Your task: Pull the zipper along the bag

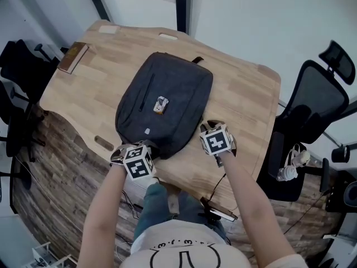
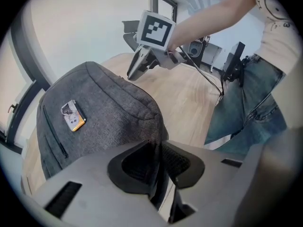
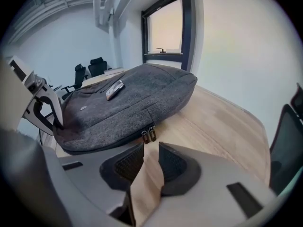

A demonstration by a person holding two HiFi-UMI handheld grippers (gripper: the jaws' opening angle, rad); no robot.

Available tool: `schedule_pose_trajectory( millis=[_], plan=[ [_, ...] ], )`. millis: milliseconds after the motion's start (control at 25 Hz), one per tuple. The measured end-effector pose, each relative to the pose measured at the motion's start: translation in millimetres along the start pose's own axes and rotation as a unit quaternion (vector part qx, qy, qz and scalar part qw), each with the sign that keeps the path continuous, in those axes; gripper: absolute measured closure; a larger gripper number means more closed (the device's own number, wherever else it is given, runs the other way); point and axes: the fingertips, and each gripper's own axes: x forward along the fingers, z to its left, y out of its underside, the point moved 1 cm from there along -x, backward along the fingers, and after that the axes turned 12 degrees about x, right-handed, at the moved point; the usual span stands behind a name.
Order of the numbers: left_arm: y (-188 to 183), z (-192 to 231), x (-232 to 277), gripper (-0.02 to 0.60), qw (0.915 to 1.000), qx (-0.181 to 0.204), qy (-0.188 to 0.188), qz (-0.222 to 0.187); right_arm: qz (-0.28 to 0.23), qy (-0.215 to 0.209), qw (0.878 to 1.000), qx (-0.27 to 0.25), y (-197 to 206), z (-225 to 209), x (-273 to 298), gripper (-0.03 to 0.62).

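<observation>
A dark grey backpack [image 1: 167, 91] lies flat on the wooden table [image 1: 245, 99], with a small orange and white tag [image 1: 160, 105] on its front. My left gripper [image 2: 155, 148] is shut on the fabric at the bag's near corner [image 2: 142, 122]; in the head view that gripper [image 1: 152, 149] sits at the bag's near left edge. My right gripper [image 3: 150, 150] is open with only bare wood showing between its pads. The two metal zipper pulls [image 3: 149, 134] hang on the bag's side seam just ahead of its jaws. That gripper [image 1: 205, 128] is at the bag's near right edge.
A brown book [image 1: 72, 57] lies at the table's far left corner. Black office chairs stand at the right [image 1: 315, 102] and left [image 1: 17, 66]. A phone [image 1: 223, 212] and a cable lie at the near table edge. The person's legs are close to that edge.
</observation>
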Motion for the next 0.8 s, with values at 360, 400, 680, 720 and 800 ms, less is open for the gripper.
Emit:
schedule_pose_trajectory(
  millis=[360,400,680,720,800],
  plan=[
    [0.3,2.1,0.3,0.503,0.9988,-0.022,0.039,-0.020,-0.043,0.031,0.997,0.055,-3.9,27.2,-36.7,0.459],
    [-0.7,1.8,0.4,0.502,0.9988,-0.020,0.037,-0.024,-0.049,0.035,0.996,0.062,-4.8,31.6,-41.2,0.459],
    [-9.5,9.6,-28.4,0.465,0.9958,-0.024,0.001,-0.088,-0.106,0.064,0.986,0.110,-23.2,68.6,-78.8,0.459],
    [-12.7,15.2,-39.2,0.460,0.9937,-0.027,-0.014,-0.108,-0.120,0.069,0.984,0.116,-28.5,73.6,-86.5,0.459],
    [-21.6,31.6,-68.8,0.462,0.9840,-0.046,-0.048,-0.165,-0.152,0.079,0.977,0.126,-40.9,84.2,-103.0,0.459]
  ],
)
